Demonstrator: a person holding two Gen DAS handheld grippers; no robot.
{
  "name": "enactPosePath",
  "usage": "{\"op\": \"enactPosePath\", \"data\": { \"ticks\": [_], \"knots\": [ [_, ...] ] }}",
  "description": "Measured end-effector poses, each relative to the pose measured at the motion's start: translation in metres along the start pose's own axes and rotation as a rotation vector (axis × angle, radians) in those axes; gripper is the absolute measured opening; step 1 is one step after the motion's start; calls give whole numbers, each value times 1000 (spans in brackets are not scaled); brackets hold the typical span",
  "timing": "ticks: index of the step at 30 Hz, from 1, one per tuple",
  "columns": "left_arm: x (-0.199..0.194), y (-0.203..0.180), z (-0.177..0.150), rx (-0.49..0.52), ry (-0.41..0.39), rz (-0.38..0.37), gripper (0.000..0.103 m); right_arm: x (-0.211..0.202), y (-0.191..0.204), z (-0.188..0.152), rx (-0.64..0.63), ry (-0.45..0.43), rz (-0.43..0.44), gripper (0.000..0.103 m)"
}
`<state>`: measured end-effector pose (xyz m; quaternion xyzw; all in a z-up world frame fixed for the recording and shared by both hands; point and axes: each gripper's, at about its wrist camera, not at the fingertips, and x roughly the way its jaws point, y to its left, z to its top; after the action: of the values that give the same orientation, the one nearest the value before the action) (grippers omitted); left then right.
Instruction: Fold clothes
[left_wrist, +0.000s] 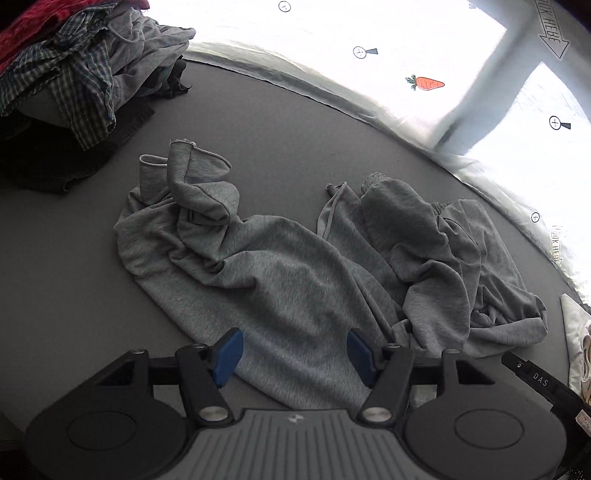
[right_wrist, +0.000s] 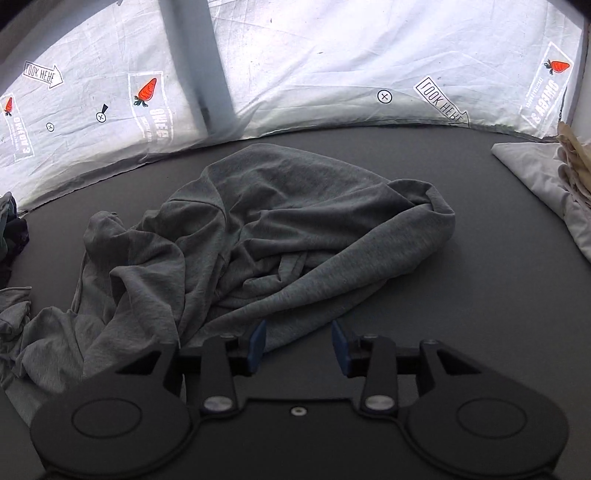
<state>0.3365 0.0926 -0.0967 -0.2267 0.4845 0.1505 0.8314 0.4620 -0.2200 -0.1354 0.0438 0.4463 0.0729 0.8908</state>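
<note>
I see the grey garment (left_wrist: 280, 280) lying crumpled on the dark grey table (left_wrist: 277, 122), spread loosely from a cuffed end (left_wrist: 177, 162) at the far left to a bunched heap (left_wrist: 454, 258) at the right. In the left wrist view its near hem runs down between and below my left gripper (left_wrist: 293, 356), whose 2 blue pads (left_wrist: 227, 356) stand well apart, a wide gap with cloth showing behind it but nothing pinched; I cannot tell whether the tips touch the fabric. In the right wrist view the same garment (right_wrist: 280, 229) sits ahead of my right gripper (right_wrist: 298, 345); a folded edge reaches to just beside the left blue pad (right_wrist: 257, 345), while the gap between the 2 pads looks onto bare table. Those jaws are parted moderately, narrower than the left, and grip nothing. Farther out, a pile of clothes (left_wrist: 74, 70), plaid, grey and red, sits at the far left of the table, and pale folded cloth (right_wrist: 550, 192) lies at the right edge. A white printed sheet (right_wrist: 332, 62) with carrots and arrows backs the table.
</note>
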Motion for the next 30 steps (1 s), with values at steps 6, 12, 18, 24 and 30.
{"op": "enactPosePath", "data": {
  "ticks": [6,12,18,24,30],
  "knots": [
    [10,40,2,4,14,36,76,8,56,-42,-59,104,73,48],
    [44,75,-19,136,61,97,79,2,88,-74,-79,165,83,59],
    [65,110,-27,145,150,78,80,8,108,-92,-84,179,-13,70],
    [68,126,-29,97,168,50,85,1,106,-97,-71,132,4,11],
    [72,120,-36,107,176,98,94,-21,84,-91,-43,6,-75,4]
  ]
}}
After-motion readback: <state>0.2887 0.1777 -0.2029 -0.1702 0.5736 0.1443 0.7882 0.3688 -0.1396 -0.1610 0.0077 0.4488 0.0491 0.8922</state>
